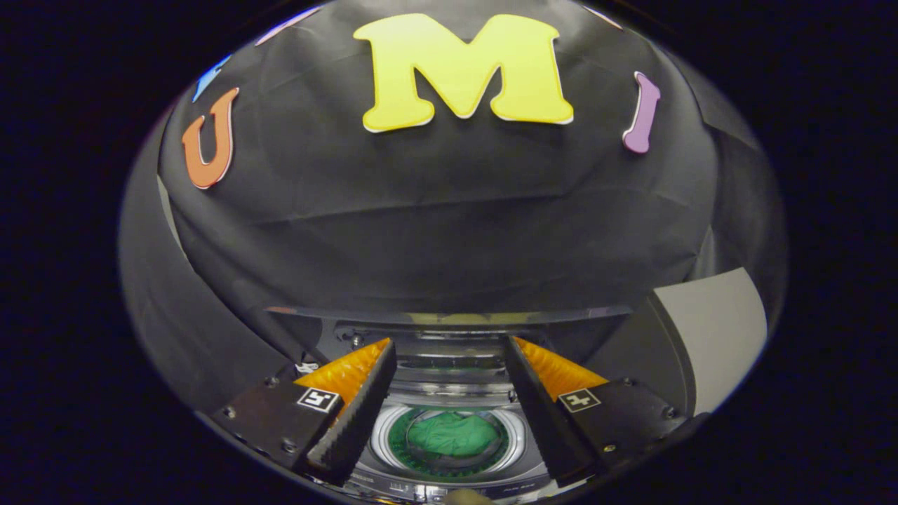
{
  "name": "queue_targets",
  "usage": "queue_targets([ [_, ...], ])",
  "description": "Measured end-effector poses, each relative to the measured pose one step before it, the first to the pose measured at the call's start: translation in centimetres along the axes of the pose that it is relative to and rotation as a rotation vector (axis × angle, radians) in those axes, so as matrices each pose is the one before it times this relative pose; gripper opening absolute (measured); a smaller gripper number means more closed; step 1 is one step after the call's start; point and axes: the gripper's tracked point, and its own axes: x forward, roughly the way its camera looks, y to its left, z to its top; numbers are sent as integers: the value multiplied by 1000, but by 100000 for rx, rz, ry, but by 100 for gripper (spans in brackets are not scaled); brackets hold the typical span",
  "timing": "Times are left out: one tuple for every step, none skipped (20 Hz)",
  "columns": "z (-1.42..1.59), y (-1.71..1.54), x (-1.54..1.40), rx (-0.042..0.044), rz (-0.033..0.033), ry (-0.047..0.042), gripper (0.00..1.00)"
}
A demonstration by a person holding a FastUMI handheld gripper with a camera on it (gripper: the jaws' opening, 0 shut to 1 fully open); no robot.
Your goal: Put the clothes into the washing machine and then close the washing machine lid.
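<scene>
- a green garment [452,435], crumpled into a loose heap, lies at the bottom of the drum inside the washing machine [449,393].
- the drum [384,436] is a shiny round metal tub, seen from above; its bright rim rings the cloth on all sides.
- the machine is a top loader, and its lid [449,317] stands raised at the back, a thin dark edge running across just above the opening.
- the gripper [449,347] hangs above the open machine, looking down into it.
- its two fingers [354,407] are spread wide apart and hold nothing; the drum and the garment show in the gap between them, well below the tips.
- each finger carries a small square black-and-white marker near its base.
- beyond the lid, black cloth forms the booth's wall.
- to the right of the machine, a pale grey panel [715,330] shows beside the dark cloth.
</scene>
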Motion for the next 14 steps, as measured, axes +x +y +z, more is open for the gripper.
queue_targets([
  [1070,120,-4,-163,123,-1973,99],
  [966,203,142,-427,-400,-1547,98],
  [718,64,491,-939,-333,-932,98],
  [577,80,502,-518,-377,-283,99],
  [563,-53,762,-541,-808,-274,98],
  [447,-18,693,-357,-425,-388,98],
  [375,-119,862,-713,-1168,-120,99],
  [-91,-105,872,-821,-662,1112,98],
  [-585,62,694,595,361,2932,99],
  [-669,85,284,1180,592,3449,99],
  [-1014,-1,182,2433,1008,3078,98],
  [-384,102,-107,1452,862,-174,99],
  [-225,-145,-386,-321,-371,-1419,99],
  [-129,-156,-466,-803,213,-1786,99],
])
